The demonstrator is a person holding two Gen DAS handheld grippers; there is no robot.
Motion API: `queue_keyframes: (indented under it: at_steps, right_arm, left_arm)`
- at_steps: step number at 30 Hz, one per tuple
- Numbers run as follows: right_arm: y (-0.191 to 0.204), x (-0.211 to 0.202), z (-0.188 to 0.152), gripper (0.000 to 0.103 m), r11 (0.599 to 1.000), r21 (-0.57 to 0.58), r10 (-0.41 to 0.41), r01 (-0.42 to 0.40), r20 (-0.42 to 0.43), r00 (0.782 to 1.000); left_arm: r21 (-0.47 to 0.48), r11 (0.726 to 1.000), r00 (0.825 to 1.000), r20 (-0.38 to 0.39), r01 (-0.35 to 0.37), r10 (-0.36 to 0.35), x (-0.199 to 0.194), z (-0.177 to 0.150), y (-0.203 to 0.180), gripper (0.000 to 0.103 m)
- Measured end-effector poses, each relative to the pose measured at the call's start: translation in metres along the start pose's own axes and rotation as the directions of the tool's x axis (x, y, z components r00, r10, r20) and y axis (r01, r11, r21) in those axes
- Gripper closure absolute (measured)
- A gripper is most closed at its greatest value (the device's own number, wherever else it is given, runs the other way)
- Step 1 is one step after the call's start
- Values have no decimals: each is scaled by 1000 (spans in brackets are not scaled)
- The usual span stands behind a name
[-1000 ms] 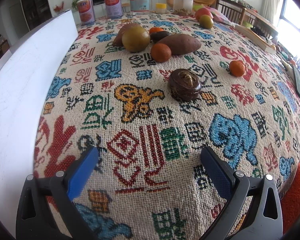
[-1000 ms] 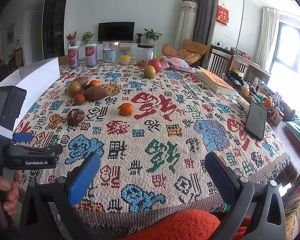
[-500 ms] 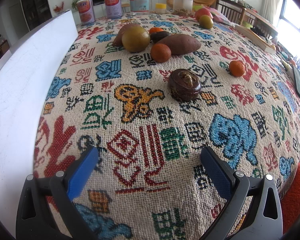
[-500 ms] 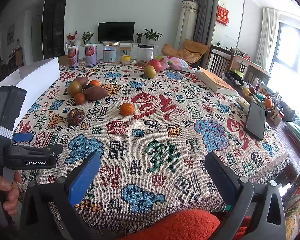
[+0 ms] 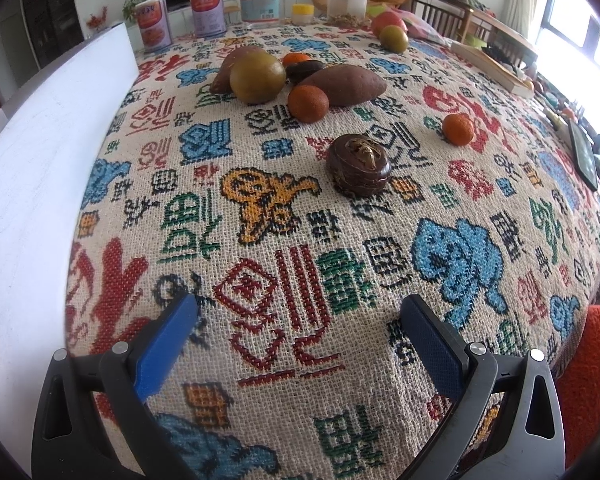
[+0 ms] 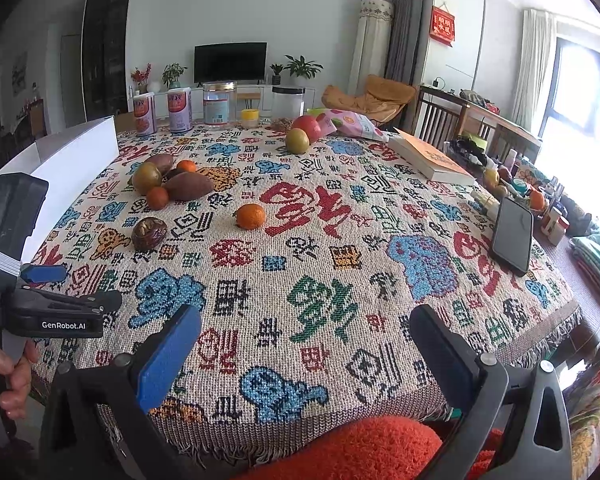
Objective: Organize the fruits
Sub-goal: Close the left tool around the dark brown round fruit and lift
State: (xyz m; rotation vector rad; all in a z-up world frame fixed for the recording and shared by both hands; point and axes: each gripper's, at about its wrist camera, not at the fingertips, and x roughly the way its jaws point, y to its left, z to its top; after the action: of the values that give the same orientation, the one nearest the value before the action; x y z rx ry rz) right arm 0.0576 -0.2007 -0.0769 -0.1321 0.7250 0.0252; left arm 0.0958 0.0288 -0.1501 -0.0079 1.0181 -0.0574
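Observation:
A dark brown mangosteen [image 5: 358, 168] lies alone on the patterned tablecloth, ahead of my open, empty left gripper [image 5: 300, 332]. Behind it sits a cluster: a green-yellow round fruit [image 5: 257, 78], a sweet potato [image 5: 342, 85], an orange [image 5: 308, 103] and more fruit behind. A lone orange [image 5: 458, 129] lies to the right. In the right wrist view my right gripper [image 6: 304, 344] is open and empty above the table's near edge, far from the mangosteen [image 6: 149, 233], the lone orange [image 6: 251, 216] and the cluster [image 6: 172, 182]. A red apple [image 6: 307, 127] and a green fruit [image 6: 297, 141] lie farther back.
A white box wall [image 5: 40, 152] runs along the left side. Cans and jars [image 6: 180, 110] stand at the far edge. A book [image 6: 432, 160] and a phone [image 6: 513, 234] lie on the right side. The left gripper's body [image 6: 40, 304] shows at the left of the right wrist view.

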Motion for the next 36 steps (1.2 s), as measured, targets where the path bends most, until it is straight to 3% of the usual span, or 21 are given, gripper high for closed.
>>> queue_keyframes:
  at_steps: [3,8,12,16,17,18,21,25,27,29,33,35,36]
  right_arm:
    - [1,2,0,0,1000,-4,2,-2,-6,1000]
    - [1,5,0,0,1000,-6,6,-6,-19,1000]
    - [0,5,0,0,1000,-5,9,-9,-17,1000]
    - [-3,4,-1,0,1000,8,17,-17,-11,1000]
    - [-4,4,-1,0,1000,12,20,-19,-11,1000]
    - [-5,4,-1,0,1000,16,23,-22,-12,1000]
    - [-7,5,-1,0,999,26,35,-35,-18,999]
    - [-10,9,1,0,996,41,80,-79,-39,996]
    - [-13,14,11,0,980,64,190,-186,-58,980]
    - [-10,27,39,0,941,64,336,-332,-64,940]
    - [33,76,116,1,898,-70,422,-434,-142,895]
    - [56,114,149,19,874,-92,456,-477,-186,870]
    - [63,133,160,41,861,-62,483,-505,-215,849]
  left_arm:
    - [-20,999,999,0,39,-39,-2,2,5,1]
    - [-56,983,985,2,174,-174,-3,30,2,1]
    - [18,992,991,43,128,-129,7,62,-17,3]
    - [42,995,996,23,90,-91,29,77,-25,4]
    - [53,996,997,14,74,-75,34,78,-27,17]
    - [62,996,998,0,66,-66,39,78,-28,48]
    - [77,996,999,23,32,-34,37,75,-29,61]
    - [-18,997,996,36,80,-79,18,64,-4,62]
    - [-34,994,994,44,104,-102,4,53,6,62]
    - [-31,993,993,49,113,-112,-9,44,14,62]
    - [-62,989,990,45,137,-134,-27,29,30,62]
    - [-83,985,988,42,154,-151,-34,24,36,62]
    - [-88,983,987,42,161,-158,-37,21,39,62]
